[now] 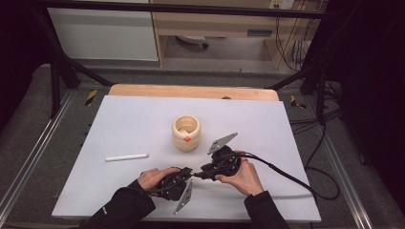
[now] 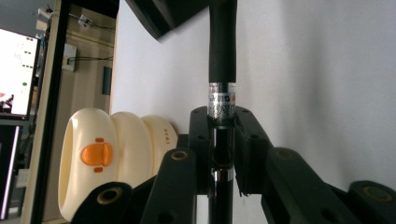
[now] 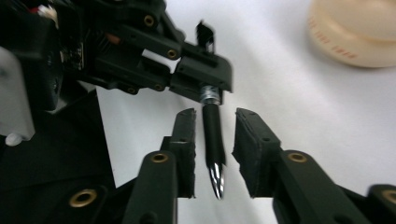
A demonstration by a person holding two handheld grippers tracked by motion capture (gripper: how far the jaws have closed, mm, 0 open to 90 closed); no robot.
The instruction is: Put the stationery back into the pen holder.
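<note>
Item: pen point(image 3: 213, 135), black, with a silver band and silver tip. It is held level above the mat, near the cup and on the person's side of it, between the two grippers.

Left gripper point(image 1: 184, 172): jaws closed on the pen at its silver band, as seen in the left gripper view point(image 2: 221, 140).

Right gripper point(image 1: 204, 172): jaws parted on either side of the pen's barrel point(image 3: 214, 154), not touching it.

Cup point(image 1: 186, 133): cream, ribbed, with an orange mark on its side; it is stood upright near the middle of the mat.

White stick point(image 1: 127, 157): laid flat on the mat, well left of the cup and nearer the person.

Surface: a white mat point(image 1: 133, 124) is spread over a wooden table point(image 1: 191, 91), whose edge is shown beyond the cup.

Room: a black frame point(image 1: 57, 71) is set around the table; grey floor is seen beyond the cup, cables point(image 1: 310, 129) to its right, and pale cabinets point(image 1: 105, 33) at the far wall.
</note>
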